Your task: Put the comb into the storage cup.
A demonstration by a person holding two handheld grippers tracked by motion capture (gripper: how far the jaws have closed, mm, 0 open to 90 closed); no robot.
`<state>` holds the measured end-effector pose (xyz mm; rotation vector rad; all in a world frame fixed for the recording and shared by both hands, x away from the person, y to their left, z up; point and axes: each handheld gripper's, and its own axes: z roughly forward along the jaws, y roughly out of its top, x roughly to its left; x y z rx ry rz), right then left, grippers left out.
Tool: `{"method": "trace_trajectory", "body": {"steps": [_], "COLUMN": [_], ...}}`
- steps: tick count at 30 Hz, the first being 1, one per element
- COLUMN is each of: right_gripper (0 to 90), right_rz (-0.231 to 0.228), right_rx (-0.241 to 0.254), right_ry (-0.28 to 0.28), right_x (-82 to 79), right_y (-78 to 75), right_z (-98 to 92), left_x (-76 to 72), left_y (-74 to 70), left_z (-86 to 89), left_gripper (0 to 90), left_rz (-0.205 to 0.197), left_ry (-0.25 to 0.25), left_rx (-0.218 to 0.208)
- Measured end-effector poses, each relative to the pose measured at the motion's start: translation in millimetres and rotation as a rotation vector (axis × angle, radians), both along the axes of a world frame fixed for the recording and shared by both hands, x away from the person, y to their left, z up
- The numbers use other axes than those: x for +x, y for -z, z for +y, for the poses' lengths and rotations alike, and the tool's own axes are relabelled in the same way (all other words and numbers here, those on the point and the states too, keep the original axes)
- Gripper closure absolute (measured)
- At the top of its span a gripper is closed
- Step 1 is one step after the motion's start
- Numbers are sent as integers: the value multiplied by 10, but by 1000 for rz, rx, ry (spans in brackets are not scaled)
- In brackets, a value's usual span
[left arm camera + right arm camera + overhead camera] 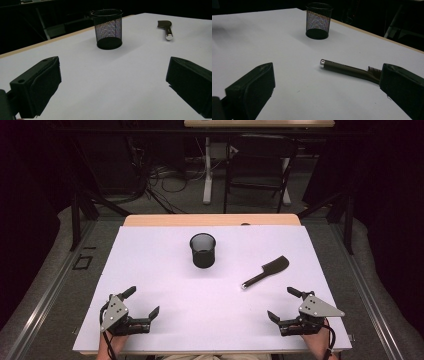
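A black mesh cup (pixel 203 250) stands upright at the middle of the white board, a little toward the far side. To its right lies a dark long-handled comb brush (pixel 266 271) with a silver cap at the handle's near end. My left gripper (pixel 144 301) rests near the front left, open and empty. Open and empty too, my right gripper (pixel 281 303) sits at the front right, just short of the brush. The left gripper view has the cup (pixel 108 28) ahead and the brush (pixel 166 27) at the far right. The right gripper view shows the brush (pixel 347 68) close ahead and the cup (pixel 318 21) beyond it.
The white board (pixel 150 270) covers a wooden table whose far edge (pixel 210 220) shows as a tan strip. Beyond it are a dark floor with cables, table legs and a chair frame (pixel 257 175).
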<state>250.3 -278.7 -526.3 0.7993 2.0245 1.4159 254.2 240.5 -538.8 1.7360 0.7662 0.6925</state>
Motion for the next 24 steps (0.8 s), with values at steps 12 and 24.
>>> {"method": "trace_trajectory", "body": {"steps": [12,24], "right_gripper": [0,0], "right_rz": [20,57], "right_rx": [-11,-69], "right_ry": [17,2], "right_x": [55,236], "right_y": [3,-36], "right_z": [2,156], "left_x": [16,27], "left_y": [5,9], "left_z": [6,8], "left_gripper": [0,0], "left_rz": [12,15], "left_ry": [-13,-15], "left_rx": [-2,5]}}
